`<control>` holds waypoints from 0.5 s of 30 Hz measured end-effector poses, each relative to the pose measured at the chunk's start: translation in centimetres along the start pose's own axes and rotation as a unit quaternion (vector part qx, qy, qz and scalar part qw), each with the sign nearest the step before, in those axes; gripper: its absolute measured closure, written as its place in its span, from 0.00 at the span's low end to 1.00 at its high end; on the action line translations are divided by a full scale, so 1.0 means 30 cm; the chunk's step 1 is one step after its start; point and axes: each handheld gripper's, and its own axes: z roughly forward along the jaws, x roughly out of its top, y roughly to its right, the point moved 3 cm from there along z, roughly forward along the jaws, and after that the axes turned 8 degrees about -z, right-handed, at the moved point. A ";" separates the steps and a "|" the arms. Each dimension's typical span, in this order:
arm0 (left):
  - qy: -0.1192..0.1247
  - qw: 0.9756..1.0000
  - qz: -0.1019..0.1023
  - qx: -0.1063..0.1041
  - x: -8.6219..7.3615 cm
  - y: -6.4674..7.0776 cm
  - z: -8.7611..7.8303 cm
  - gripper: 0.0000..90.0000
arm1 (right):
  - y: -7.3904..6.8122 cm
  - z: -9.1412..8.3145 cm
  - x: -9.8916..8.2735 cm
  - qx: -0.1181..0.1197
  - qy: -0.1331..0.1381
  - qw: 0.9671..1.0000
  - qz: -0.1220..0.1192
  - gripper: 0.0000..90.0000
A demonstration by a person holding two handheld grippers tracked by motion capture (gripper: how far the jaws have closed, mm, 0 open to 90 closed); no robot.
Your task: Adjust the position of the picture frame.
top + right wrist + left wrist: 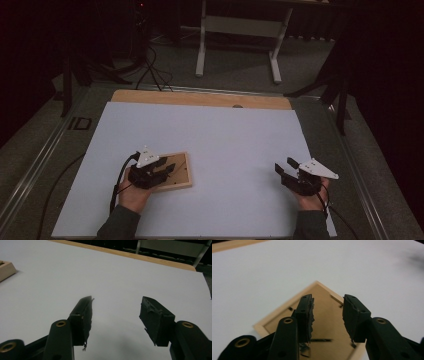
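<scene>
We see a bench (80,165) with a white sheet (220,150) over it; a bare wood strip (200,98) runs along the sheet's 12 o'clock edge. The only writing we catch is a marking (79,123) on the bench's grey border at about 10 o'clock, reading roughly "ID"; no brand or label is readable elsewhere.

The task thing is a wooden frame (181,172), flat on the sheet at about 7 o'clock from the sheet's centre, back side up, with a raised light rim around a browner panel. In the high view it looks nearly square with a slightly longer side, and that long axis runs roughly from 8 to 2 o'clock, so it sits a bit skewed to the sheet's edges. In the left gripper view one frame (324,315) corner points to 12 o'clock, away from the camera. Small dark clips show on the panel; we can't read anything on them.

The left claw (167,167) hovers over the frame's 9 o'clock part, aimed toward 3 o'clock. Left claw (328,313) jaws stand apart with only the panel showing between them, pinching nothing.

The right claw (285,166) sits at about 4 o'clock on the sheet, well apart from the frame, aimed toward 10 o'clock. Right claw (116,315) jaws are spread wide over bare sheet, with a frame (6,270) corner visible at 10 o'clock.
</scene>
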 end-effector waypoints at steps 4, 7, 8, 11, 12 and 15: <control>-0.014 1.000 0.010 -0.012 -0.007 0.055 0.032 0.66 | -0.001 0.000 0.000 0.000 0.000 1.000 0.000 0.48; -0.027 0.999 0.024 -0.010 -0.016 0.101 0.069 0.64 | 0.001 0.000 -0.001 0.000 -0.001 1.000 0.001 0.48; -0.030 0.999 0.027 -0.009 -0.020 0.115 0.081 0.63 | 0.001 0.000 -0.001 0.000 0.000 1.000 0.001 0.48; -0.038 0.998 0.041 0.001 -0.032 0.148 0.113 0.59 | 0.000 -0.001 -0.001 0.001 0.000 1.000 0.000 0.48; -0.039 0.998 0.045 0.005 -0.037 0.158 0.122 0.58 | 0.001 -0.001 -0.001 0.001 0.000 1.000 0.000 0.48; -0.042 0.996 0.073 0.033 -0.048 0.180 0.143 0.54 | 0.001 -0.001 0.000 0.001 0.000 1.000 0.000 0.47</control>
